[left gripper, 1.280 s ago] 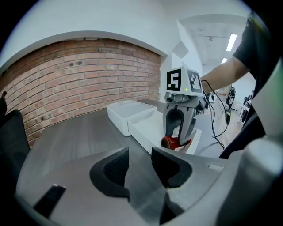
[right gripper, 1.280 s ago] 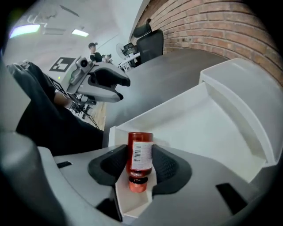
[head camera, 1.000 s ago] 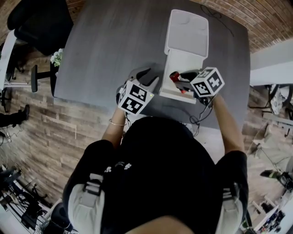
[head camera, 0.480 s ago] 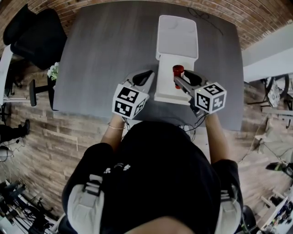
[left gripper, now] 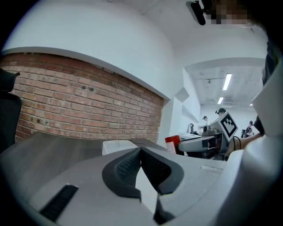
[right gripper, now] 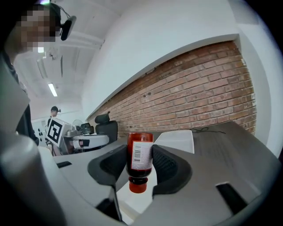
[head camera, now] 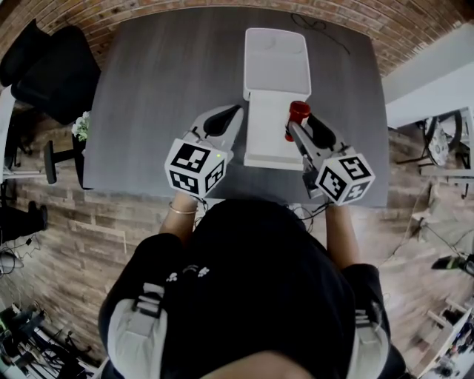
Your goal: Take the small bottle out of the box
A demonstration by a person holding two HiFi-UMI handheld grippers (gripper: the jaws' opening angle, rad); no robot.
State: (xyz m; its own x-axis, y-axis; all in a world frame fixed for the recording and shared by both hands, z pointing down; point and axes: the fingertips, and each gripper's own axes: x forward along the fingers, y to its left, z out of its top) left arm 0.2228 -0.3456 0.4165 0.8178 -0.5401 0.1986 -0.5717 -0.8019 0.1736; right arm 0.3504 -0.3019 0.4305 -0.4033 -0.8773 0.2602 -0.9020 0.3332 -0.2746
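Observation:
A white box (head camera: 261, 141) with its lid (head camera: 276, 59) flipped back stands mid-table. My right gripper (head camera: 298, 127) is shut on the small red bottle (head camera: 299, 113), raised at the box's right rim. In the right gripper view the bottle (right gripper: 140, 155) hangs cap-down between the pads, its white label facing me, with my right gripper (right gripper: 140, 164) pressing both sides. My left gripper (head camera: 224, 120) sits just left of the box, shut on nothing. The left gripper (left gripper: 141, 152) shows its pads touching, with the box (left gripper: 117, 145) beyond and the bottle (left gripper: 173, 143) off to the right.
The grey table (head camera: 163, 81) ends close in front of my hands. A black office chair (head camera: 44, 63) stands off its left side, and a small plant (head camera: 80, 126) sits by the left edge. A thin cable (head camera: 311, 22) lies at the far edge before a brick wall.
The left gripper's jaws have gone from open to shut, empty. The right gripper has lifted the bottle from inside the box to above its right rim.

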